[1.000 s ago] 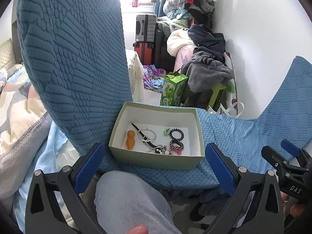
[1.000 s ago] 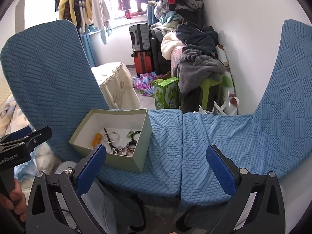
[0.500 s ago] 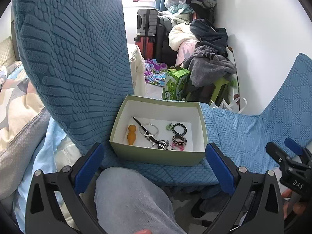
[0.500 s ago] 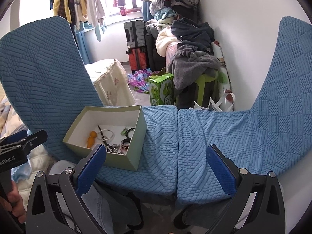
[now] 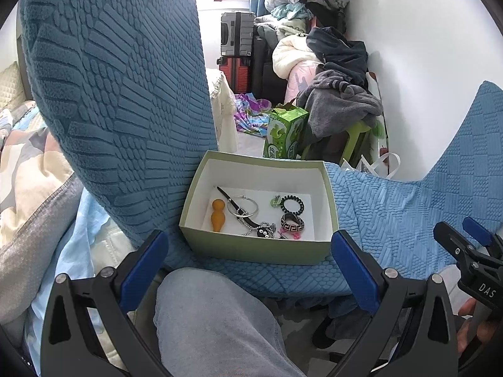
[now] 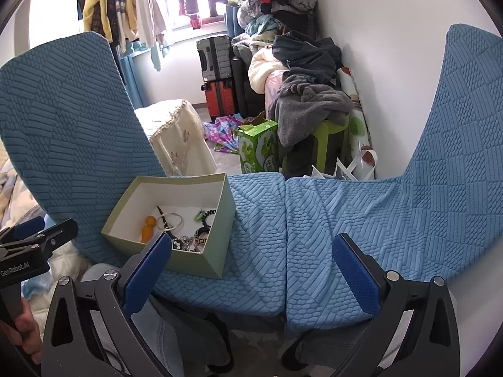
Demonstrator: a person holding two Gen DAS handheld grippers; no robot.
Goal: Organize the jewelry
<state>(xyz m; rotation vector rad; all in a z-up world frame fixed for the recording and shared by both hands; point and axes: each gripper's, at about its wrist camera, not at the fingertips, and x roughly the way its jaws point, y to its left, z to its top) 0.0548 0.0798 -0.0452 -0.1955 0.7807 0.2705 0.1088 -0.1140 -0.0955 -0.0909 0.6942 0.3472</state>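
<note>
Green cardboard box [image 5: 251, 248] on blue quilted seat cushion [image 5: 393, 213], 12 o'clock of left gripper [image 5: 248, 270]. Both grippers wide, empty. Thin silver hoop [image 5: 242, 206] inside: light, slippery; judged best pinched at rim.

In the right wrist view the near wall of the box [image 6: 201, 259] is hiding the lower part of the jewelry heap, and the blue fingertip [image 6: 147, 278] is covering its near corner. The tangle of beads [image 5: 262, 229] is lying too small to sort out. The right gripper [image 5: 471, 251] is running off the picture's edge. The clothes pile [image 6: 301, 72] is blocking the far corner.
</note>
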